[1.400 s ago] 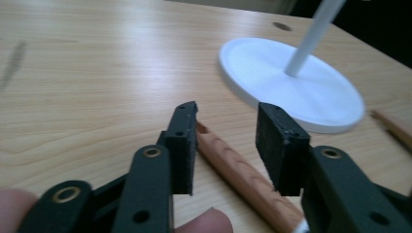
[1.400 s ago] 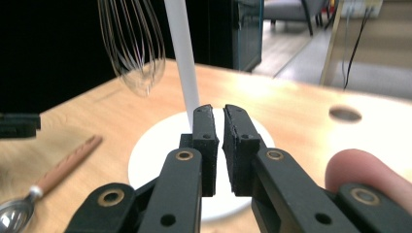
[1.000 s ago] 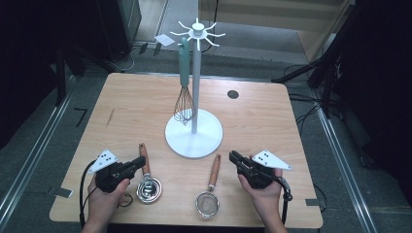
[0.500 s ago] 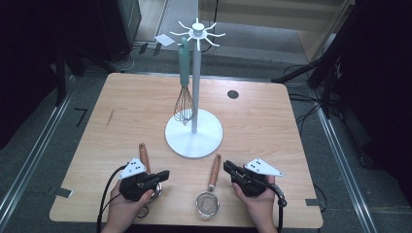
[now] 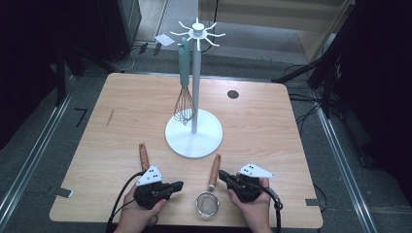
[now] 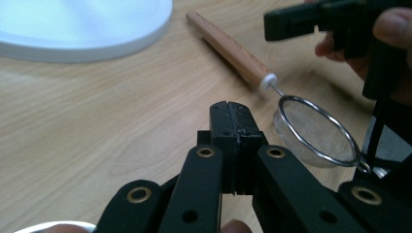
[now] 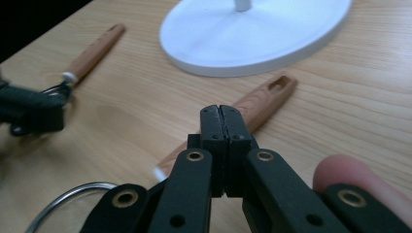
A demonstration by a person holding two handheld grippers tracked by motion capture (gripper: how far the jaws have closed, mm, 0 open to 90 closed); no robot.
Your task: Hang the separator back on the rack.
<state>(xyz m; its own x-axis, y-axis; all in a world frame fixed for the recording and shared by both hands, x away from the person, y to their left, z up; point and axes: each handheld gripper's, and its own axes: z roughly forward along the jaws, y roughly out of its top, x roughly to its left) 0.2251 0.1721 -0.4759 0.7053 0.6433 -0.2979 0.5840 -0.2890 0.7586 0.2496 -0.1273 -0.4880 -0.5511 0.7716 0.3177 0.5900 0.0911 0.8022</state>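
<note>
- The small round wire-mesh strainer with a wooden handle [image 5: 210, 190] is lying flat on the light wooden tabletop [image 5: 121, 121], near its front edge, between the two hands.
- Its long axis runs away from the person: the mesh bowl is at the near end and the handle points toward the white round base of the utensil stand [image 5: 194, 133].
- The right claw [image 5: 224, 174] is held just beside the handle, on its right side, with the tip directed at it. In the right gripper view the handle [image 7: 265, 103] is seen directly behind the black jaws, which are pressed together with nothing between them; they have just been closing.
- The left claw [image 5: 176, 185] is also shut and empty. It is pointed to the right, toward the mesh bowl [image 6: 316, 128], but a gap is left.
- The right hand is judged the nearer one to the handle, so the coming move probably depends on opening that claw across the handle.
- A second wooden-handled utensil [image 5: 143, 156] is lying behind the left hand.
- A teal-handled whisk [image 5: 184, 87] is hanging on the stand.
- Compared with one second ago, the left hand has been moved inward and now covers the bowl of the second utensil; the right claw has been lowered slightly toward the strainer.
</note>
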